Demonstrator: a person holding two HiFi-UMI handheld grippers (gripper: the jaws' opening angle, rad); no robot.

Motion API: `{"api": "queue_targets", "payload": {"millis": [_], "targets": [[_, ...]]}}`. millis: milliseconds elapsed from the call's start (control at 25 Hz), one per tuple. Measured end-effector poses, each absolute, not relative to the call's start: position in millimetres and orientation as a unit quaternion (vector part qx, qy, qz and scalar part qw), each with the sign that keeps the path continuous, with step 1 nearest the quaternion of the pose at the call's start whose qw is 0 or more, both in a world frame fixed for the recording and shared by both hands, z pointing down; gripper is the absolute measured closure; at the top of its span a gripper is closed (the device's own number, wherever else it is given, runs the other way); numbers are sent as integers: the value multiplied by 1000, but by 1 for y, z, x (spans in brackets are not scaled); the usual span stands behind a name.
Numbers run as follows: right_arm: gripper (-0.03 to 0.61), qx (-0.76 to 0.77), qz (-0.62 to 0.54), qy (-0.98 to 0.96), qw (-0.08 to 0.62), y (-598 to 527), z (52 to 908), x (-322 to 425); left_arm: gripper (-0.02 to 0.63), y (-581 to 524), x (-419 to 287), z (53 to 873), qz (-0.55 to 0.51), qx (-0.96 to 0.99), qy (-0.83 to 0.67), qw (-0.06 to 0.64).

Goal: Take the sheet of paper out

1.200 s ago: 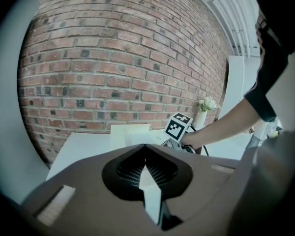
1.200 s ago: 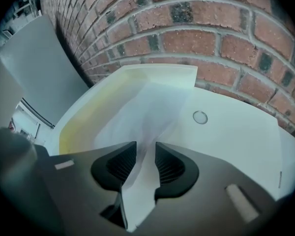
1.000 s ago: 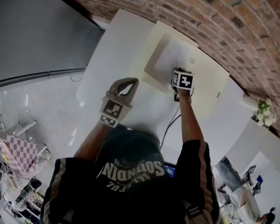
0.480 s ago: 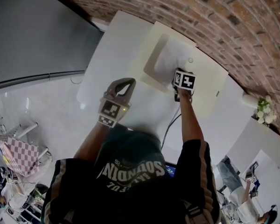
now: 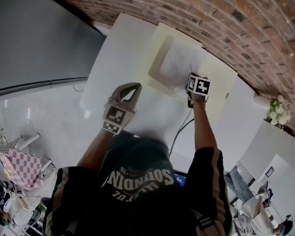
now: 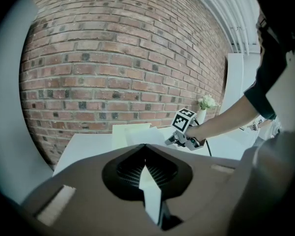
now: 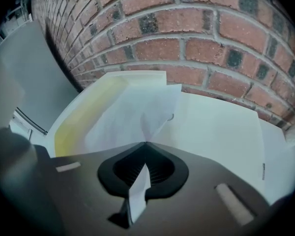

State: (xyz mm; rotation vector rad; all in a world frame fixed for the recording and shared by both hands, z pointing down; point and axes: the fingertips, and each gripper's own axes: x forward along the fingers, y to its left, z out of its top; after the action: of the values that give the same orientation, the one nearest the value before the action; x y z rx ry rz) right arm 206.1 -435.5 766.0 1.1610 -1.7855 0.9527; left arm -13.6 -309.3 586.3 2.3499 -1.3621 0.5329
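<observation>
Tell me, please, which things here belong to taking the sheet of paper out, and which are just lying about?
In the job:
- sheet of paper, pinched by the right gripper
- cream folder under it
- white table beneath

Lying about:
- left gripper, shut, holding nothing
- white flowers
- checked cloth

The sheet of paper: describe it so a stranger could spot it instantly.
A white table stands against the brick wall, and a cream folder lies on it. The sheet of paper is the whiter leaf on that folder, one edge pinched in the right gripper.
</observation>
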Motion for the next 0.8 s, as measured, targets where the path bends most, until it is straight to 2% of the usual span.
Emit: {"api": "queue_targets", "payload": {"millis": [800], "targets": [[575, 500, 365, -677, 399, -419, 746, 278, 603, -298, 7, 572, 189, 851, -460, 167]]}}
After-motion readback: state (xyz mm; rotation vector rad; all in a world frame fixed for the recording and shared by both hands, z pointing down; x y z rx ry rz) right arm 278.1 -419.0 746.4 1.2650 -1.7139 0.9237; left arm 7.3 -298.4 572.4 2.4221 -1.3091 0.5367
